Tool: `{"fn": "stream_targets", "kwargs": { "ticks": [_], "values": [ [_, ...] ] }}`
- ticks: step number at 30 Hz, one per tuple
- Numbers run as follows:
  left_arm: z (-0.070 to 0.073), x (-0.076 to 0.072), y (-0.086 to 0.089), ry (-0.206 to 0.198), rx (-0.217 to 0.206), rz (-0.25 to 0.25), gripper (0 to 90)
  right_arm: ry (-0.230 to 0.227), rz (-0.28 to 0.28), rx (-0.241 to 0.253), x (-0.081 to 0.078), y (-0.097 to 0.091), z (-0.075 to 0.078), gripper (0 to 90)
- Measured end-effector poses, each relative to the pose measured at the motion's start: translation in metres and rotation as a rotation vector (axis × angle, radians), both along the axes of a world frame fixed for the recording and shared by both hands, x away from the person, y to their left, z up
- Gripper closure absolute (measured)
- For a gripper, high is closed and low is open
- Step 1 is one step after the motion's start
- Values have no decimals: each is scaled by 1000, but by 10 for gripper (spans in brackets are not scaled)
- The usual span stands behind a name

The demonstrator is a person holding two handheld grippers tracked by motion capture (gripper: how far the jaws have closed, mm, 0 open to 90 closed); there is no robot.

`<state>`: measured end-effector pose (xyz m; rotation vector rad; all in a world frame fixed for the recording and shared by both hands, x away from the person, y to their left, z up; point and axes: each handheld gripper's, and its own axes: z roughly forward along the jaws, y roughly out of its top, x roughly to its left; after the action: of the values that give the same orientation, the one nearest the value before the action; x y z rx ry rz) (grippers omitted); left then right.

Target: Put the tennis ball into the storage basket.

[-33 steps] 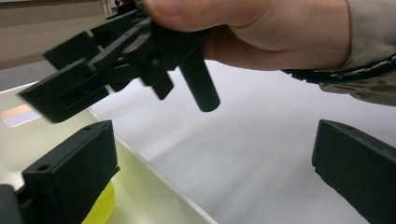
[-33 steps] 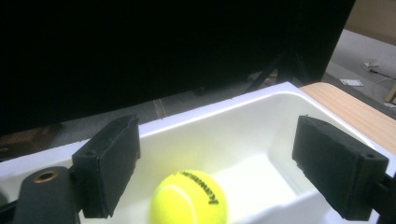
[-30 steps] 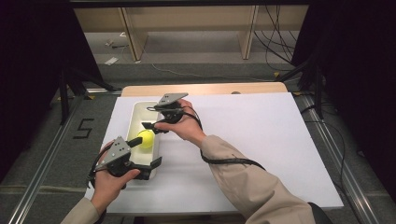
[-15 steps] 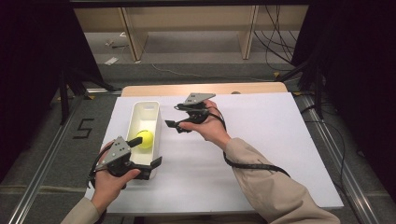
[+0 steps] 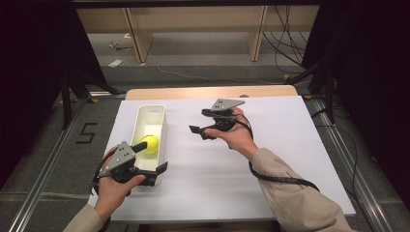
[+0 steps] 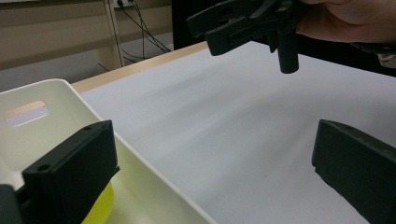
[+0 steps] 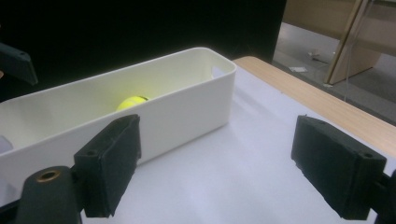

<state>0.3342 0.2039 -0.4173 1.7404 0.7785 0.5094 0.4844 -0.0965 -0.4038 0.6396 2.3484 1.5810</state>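
- Since a second ago the right hand-held gripper has drawn away from the white bin and now hangs over the open white sheet to the bin's right, well apart from it; the bin and the yellow ball lie where they were.
- The ball sits inside the bin, toward its near end, on the bin's floor; from the right hand-held gripper's own view its top peeks above the bin's long wall.
- The left hand-held gripper is at the bin's near end, jaws spread wide: one reaches in over the bin close to the ball, the other lies outside the right wall. I cannot tell whether the inner jaw touches the ball; the pads press on nothing.
- The right hand-held gripper's jaws have just been closing a little, yet they stand apart with nothing between them, only bare sheet below.
- The bin rests on the left part of the sheet, long side running away from the person.
- The sheet covers a wooden bench, whose far edge shows beyond it.
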Motion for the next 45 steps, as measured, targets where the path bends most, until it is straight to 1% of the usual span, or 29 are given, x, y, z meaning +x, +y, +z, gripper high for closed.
{"fn": "stream_targets", "kwargs": {
  "ticks": [4, 8, 10, 16, 22, 28, 30, 31, 33, 42, 45],
  "values": [
    [0, 0, 0, 3, -3, 3, 0, 3, -17, 1, -6, -14, -1, 169],
    [0, 0, 0, 0, 1, 2, 0, -2, -45, 8, -10, -28, -2, 169],
    [0, 0, 0, 3, -4, 4, 0, -3, -57, 14, -12, -36, -2, 171],
    [0, 0, 0, -1, 2, 2, 0, 2, -88, 8, -16, -55, -6, 171],
    [0, 0, 0, -1, 0, 5, 0, 3, -125, 3, -21, -72, -10, 173],
    [0, 0, 0, 2, -2, 8, 0, -4, -166, 16, -26, -92, -9, 176],
    [0, 1, 0, 2, -2, 7, 0, -2, -184, 21, -27, -97, -10, 177],
    [0, 1, 0, 0, -2, 8, 0, 2, -189, 15, -27, -100, -11, 177],
    [0, 0, 0, 0, -3, 10, 0, 3, -197, 20, -28, -104, -13, 177],
    [1, 1, 1, -1, -2, 10, 0, 10, -221, 19, -36, -121, -17, 177],
    [0, 1, 1, 0, -4, 12, 0, 19, -231, 22, -39, -128, -20, 176]
  ]
}}
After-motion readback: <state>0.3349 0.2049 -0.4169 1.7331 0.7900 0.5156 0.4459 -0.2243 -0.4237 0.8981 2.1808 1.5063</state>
